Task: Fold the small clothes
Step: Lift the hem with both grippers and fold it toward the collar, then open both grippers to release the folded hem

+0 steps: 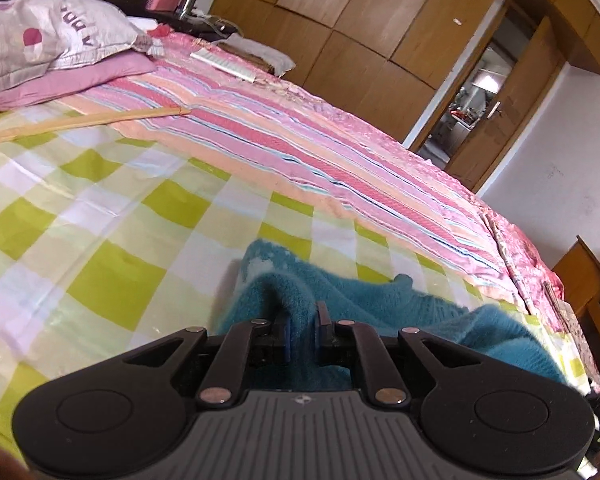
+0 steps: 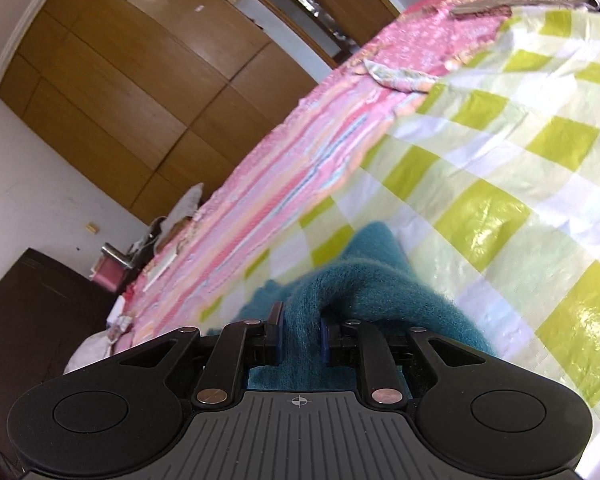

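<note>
A small teal fuzzy knitted garment [image 1: 364,300] was seen bunched on the green-and-white checked glossy sheet [image 1: 100,208] spread over the bed, near the edge closest to the cameras, with the pink striped bedspread [image 1: 284,136] beyond it toward the far edge. The knit was judged to be light, soft and limp, prone to sagging and stretching wherever it was lifted, while the shiny sheet beneath was judged to be slippery; an edge or corner of the fabric was considered the best place to be gripped. A fold of the garment was pinched by the left gripper [image 1: 303,334], its two fingers pressed together on a ridge of knit. Another fold [image 2: 352,280] was likewise clamped by the right gripper [image 2: 300,338], fabric being drawn up between its pads. Both tools were held low over the sheet, tilted in opposite directions. A pale printed pillow [image 1: 40,40] was seen at the far head corner, and brown wooden wardrobe doors [image 1: 380,16] stood behind the bed.
</note>
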Motion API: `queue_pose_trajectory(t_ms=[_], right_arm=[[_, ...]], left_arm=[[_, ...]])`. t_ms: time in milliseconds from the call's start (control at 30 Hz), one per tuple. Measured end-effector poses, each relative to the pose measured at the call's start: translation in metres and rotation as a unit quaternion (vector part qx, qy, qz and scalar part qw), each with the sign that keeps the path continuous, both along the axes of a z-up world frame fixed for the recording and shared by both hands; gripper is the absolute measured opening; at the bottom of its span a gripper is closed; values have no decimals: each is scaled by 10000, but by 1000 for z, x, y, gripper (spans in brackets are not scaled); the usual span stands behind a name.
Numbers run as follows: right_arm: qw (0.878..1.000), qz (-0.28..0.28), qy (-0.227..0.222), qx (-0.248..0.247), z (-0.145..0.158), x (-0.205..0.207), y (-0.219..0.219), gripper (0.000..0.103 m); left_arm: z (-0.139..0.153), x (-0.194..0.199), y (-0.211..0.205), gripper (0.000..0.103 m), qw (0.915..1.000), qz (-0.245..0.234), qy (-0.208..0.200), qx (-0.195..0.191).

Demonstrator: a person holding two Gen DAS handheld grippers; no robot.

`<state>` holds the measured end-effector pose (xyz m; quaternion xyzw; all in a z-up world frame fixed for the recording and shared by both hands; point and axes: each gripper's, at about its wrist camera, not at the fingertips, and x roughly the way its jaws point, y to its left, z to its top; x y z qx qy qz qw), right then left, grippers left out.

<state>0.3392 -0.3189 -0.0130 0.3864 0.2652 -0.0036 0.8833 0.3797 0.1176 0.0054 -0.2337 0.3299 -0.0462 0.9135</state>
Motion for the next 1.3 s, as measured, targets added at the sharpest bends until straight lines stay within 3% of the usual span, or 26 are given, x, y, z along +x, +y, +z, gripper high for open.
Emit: queue_pose_trajectory(t_ms=[133, 333, 433, 667, 867, 1000, 1100, 1200, 1300], right_arm=[[9994, -51, 21, 341, -4, 1, -5, 27], [9995, 76, -61, 316, 4, -2, -4, 33], [9990, 129, -159, 395, 8, -3, -3, 42], [9990, 186, -236, 339, 12, -6, -2, 48], [9989, 173, -238, 362, 11, -7, -7, 54], [9991, 163, -370, 108, 16, -12, -5, 65], [9989, 140, -379, -245, 23, -15, -2, 65], [9955, 136, -378, -863, 29, -21, 3, 65], [9880, 162, -205, -1525, 28, -31, 8, 65]], left_arm=[[3, 6, 4, 17, 9993, 115, 105, -340], [-2, 6, 13, 18, 9955, 368, 241, -837], [-1, 7, 17, 20, 9928, 445, 306, -1066], [12, 2, 5, 21, 9978, 402, 136, -503], [7, 8, 20, 23, 9923, 562, 321, -1060], [14, 7, 25, 36, 9899, 632, 178, -1258], [24, 2, 25, 38, 9926, 848, -32, -873], [31, -6, 15, 38, 9958, 895, -192, 78], [28, -23, 8, 38, 9938, 755, -268, 769]])
